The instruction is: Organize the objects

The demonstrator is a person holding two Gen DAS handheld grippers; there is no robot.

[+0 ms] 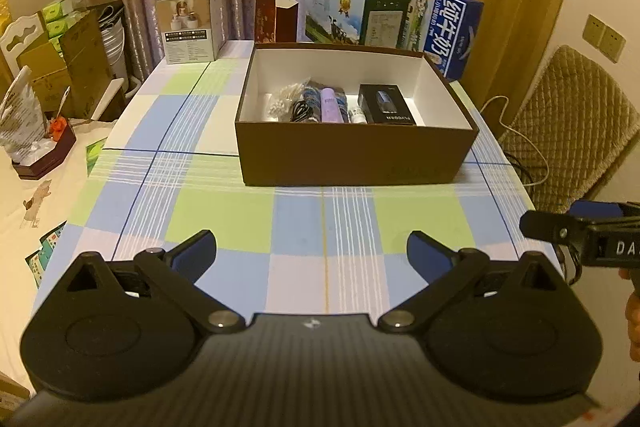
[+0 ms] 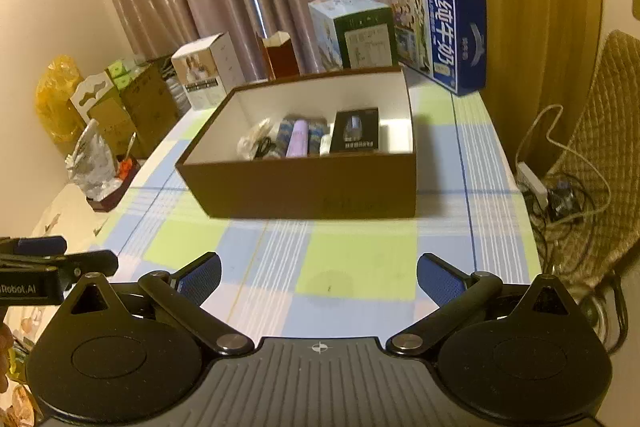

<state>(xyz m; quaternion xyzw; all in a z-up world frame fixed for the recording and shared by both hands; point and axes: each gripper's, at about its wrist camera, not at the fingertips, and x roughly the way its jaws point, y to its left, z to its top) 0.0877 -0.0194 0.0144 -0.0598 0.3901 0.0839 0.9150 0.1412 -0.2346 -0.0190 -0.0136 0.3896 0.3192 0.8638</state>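
A brown open box (image 1: 352,159) with a white inside stands on the checked tablecloth (image 1: 224,215); it also shows in the right wrist view (image 2: 304,187). Inside lie a black product box (image 1: 386,105), a lilac tube (image 1: 330,105), a small white bottle (image 1: 357,115), a black cable (image 1: 301,111) and a clear bag (image 1: 282,99). My left gripper (image 1: 312,253) is open and empty over the near table, short of the box. My right gripper (image 2: 319,275) is open and empty, also short of the box. Each gripper shows at the edge of the other's view.
Cartons stand along the table's far edge: a white box (image 1: 190,23), a dark red carton (image 1: 276,21), a green-white box (image 1: 354,9), a blue milk carton (image 1: 438,21). A quilted chair (image 1: 572,123) with cables is at the right. Boxes and bags (image 1: 60,59) crowd the left.
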